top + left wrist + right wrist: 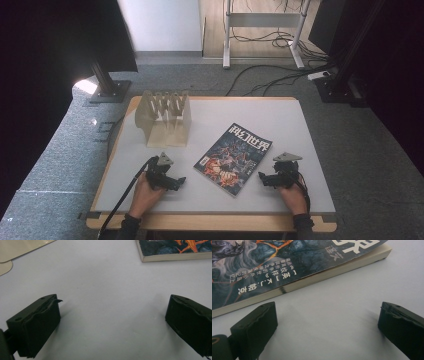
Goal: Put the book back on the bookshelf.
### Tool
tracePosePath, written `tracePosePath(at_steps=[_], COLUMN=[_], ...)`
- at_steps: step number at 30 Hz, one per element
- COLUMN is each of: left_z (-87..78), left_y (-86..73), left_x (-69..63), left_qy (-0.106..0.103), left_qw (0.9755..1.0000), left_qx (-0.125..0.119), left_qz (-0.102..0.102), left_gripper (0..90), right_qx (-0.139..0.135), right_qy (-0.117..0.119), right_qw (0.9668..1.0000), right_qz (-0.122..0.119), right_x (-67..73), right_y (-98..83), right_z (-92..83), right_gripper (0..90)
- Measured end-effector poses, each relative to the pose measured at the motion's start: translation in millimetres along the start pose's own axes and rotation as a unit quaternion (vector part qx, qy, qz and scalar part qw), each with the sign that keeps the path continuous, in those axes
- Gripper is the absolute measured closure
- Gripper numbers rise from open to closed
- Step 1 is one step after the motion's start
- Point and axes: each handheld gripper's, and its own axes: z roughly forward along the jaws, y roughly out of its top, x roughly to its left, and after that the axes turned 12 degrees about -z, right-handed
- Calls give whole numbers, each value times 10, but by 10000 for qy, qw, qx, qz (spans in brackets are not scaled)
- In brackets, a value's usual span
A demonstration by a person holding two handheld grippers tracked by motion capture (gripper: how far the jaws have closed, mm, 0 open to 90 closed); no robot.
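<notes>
Magazine [233, 158] between both low hands

The magazine [233, 158] lies flat and closed on the table's white top, cover up, turned so its corners point toward the table's edges. The cover is dark blue with orange and red artwork and large white Chinese characters along its far edge. In the right gripper view [287, 267] the cover lifts slightly off the cream page block, and small white text runs near that edge. In the left gripper view a corner [172, 250] shows its pale page edges.
</notes>
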Motion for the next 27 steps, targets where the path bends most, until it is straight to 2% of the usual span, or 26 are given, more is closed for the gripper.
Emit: tracePosePath(at_steps=[19, 23, 27], left_z=[-2, -10, -10], left_y=[36, 111, 236], left_x=[3, -19, -61], left_qy=[-27, -112, -243], left_qw=[9999, 9997, 9994], left_qx=[89, 158, 114], left_qz=[71, 149, 229], left_gripper=[0, 0, 0], right_qx=[40, 30, -60], right_qy=[7, 72, 100], right_qw=[10000, 10000, 9999], right_qz=[4, -24, -4], right_x=[-3, -13, -47], right_y=[17, 35, 71], right_z=[-7, -18, -46], right_gripper=[28, 29, 20])
